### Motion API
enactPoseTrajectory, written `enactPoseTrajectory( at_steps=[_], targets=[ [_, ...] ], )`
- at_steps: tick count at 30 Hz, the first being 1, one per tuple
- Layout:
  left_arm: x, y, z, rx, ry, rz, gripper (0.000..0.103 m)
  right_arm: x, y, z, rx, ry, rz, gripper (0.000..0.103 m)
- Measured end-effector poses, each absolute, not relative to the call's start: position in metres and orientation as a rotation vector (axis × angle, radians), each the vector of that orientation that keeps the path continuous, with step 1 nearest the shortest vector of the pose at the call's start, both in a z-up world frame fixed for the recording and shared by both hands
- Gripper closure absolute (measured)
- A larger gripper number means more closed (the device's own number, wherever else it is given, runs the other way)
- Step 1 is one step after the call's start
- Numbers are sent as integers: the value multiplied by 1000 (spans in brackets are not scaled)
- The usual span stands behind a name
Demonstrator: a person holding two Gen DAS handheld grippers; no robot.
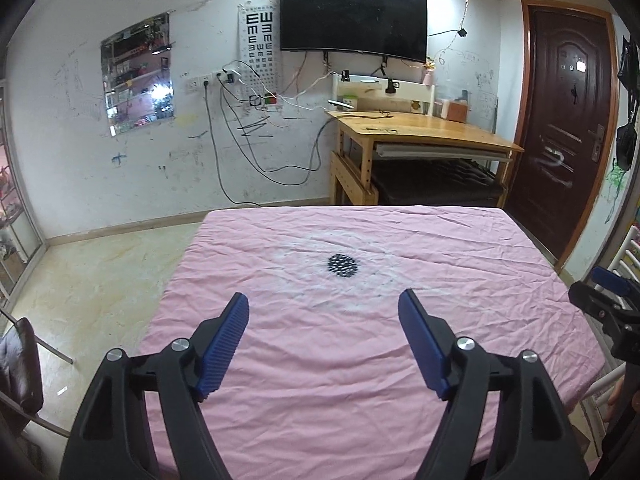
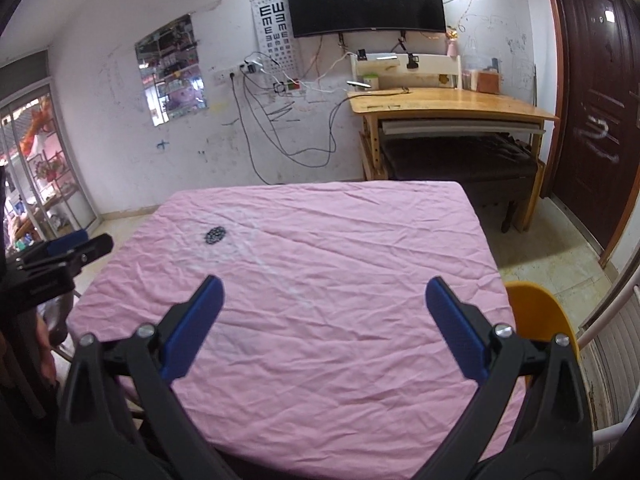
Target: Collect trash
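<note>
Both tools hung above the near edge of a table under a pink cloth [image 1: 360, 360], the left gripper [image 1: 323, 308] and the right gripper [image 2: 324, 294] each spread wide, holding and touching nothing. No trash showed on the cloth, only a small dark dotted patch [image 1: 342, 265] near its middle. The collecting looked either finished or not yet begun, so the next move would call for finding any trash outside these views.

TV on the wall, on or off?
Off, as far as visible: the TV screen is uniformly black in both views, with no picture or glow.

A home room: wall television [image 1: 353, 18], wooden desk [image 1: 420, 128], scribbled walls.
</note>
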State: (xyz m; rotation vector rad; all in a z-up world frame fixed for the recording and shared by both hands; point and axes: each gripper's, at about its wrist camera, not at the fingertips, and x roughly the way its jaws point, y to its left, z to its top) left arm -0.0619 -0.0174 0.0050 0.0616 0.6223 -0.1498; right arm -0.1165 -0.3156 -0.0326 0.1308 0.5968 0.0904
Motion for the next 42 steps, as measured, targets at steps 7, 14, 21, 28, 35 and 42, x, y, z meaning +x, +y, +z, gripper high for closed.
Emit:
enactPoseTrajectory(
  at_steps=[7,14,21,28,35,42],
  targets=[
    [-76,2,2,25,620,-143,26,-123,-300,-34,103,583,87,6],
    [-83,8,-1,16,621,-150,26,-126,-292,-32,75,572,79,6],
    [-86,9,1,11,614,-150,26,-127,-290,-32,75,572,80,6],
    [-89,9,1,12,612,-155,26,-128,-290,-32,73,570,77,6],
    [-91,9,3,9,606,-159,25,-131,-290,-29,70,557,71,6],
    [-92,7,3,8,609,-168,25,-134,-291,-26,53,550,60,6]
  ],
)
